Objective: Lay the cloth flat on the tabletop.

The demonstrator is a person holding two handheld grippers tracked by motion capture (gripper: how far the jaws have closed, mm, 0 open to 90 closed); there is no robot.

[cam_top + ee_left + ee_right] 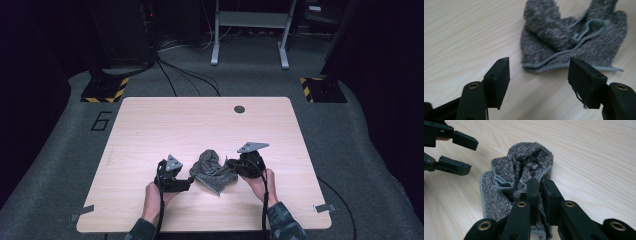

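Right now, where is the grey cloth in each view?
High view: grey cloth lies crumpled near the table's front edge, between the two tools.
Left gripper view: upper right, beyond the open jaws.
Right gripper view: centre, an edge pinched.
Shared landmark: its pale hem.

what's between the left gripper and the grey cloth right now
Nothing but bare wooden table. In the left gripper view, the open left gripper stops short of the grey cloth, tabletop showing between its jaws.

Bare wooden table (165, 125) lies open all round the crumpled grey cloth (212, 167), the one obstacle.
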